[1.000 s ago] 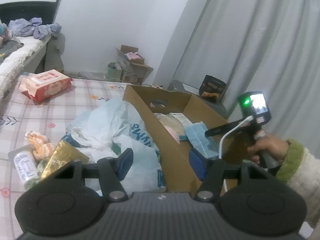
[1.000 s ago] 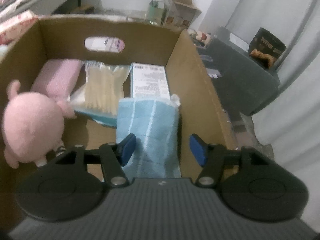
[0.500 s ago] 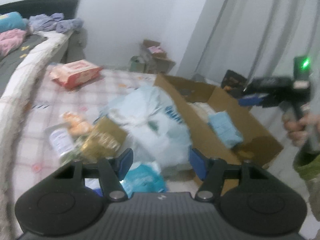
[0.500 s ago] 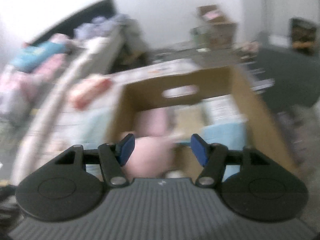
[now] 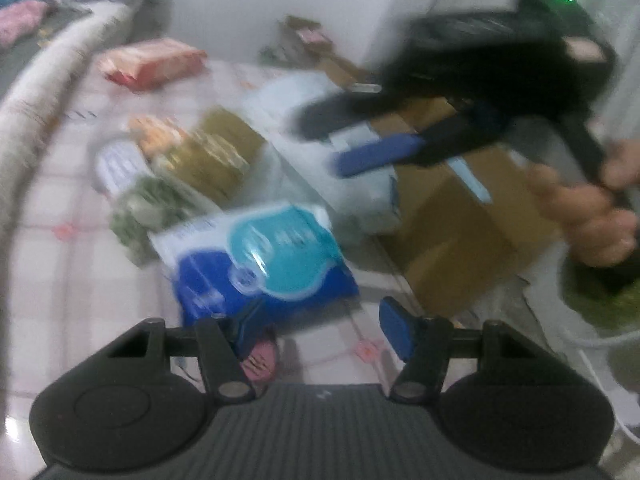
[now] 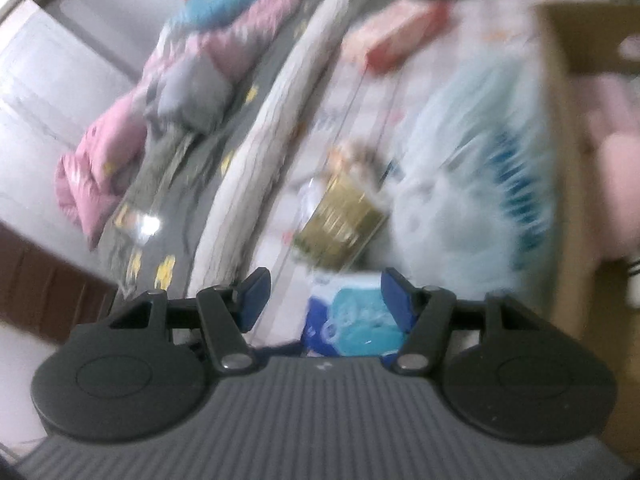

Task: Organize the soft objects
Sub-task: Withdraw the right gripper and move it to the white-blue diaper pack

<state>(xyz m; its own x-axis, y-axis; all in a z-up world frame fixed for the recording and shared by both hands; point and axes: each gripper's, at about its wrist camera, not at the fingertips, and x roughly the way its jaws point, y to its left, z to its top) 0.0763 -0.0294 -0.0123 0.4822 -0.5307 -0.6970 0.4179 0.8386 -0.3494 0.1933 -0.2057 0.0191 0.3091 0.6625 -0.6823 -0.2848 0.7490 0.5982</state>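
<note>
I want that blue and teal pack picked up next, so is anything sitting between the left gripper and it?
Nothing visible does. The left gripper is open, with the blue and teal pack lying uncovered on the checked sheet just ahead.

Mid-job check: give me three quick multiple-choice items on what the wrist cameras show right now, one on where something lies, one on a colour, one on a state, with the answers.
1. Where does the blue and teal packet lie?
A. on the checked cloth, just ahead of the left gripper
B. inside the cardboard box
C. on the bed with the clothes

2. What colour is the crinkled bag beside the white plastic bag?
A. red
B. gold
C. black

3. How do the jaws of the right gripper stand?
A. shut on the packet
B. shut on the gold bag
C. open, holding nothing

Answers:
1 A: the left wrist view shows it flat on the cloth, outside the cardboard box.
2 B: it shows gold in both views, though blurred.
3 C: its blue pads stand apart, with the packet lying below them untouched.
</note>
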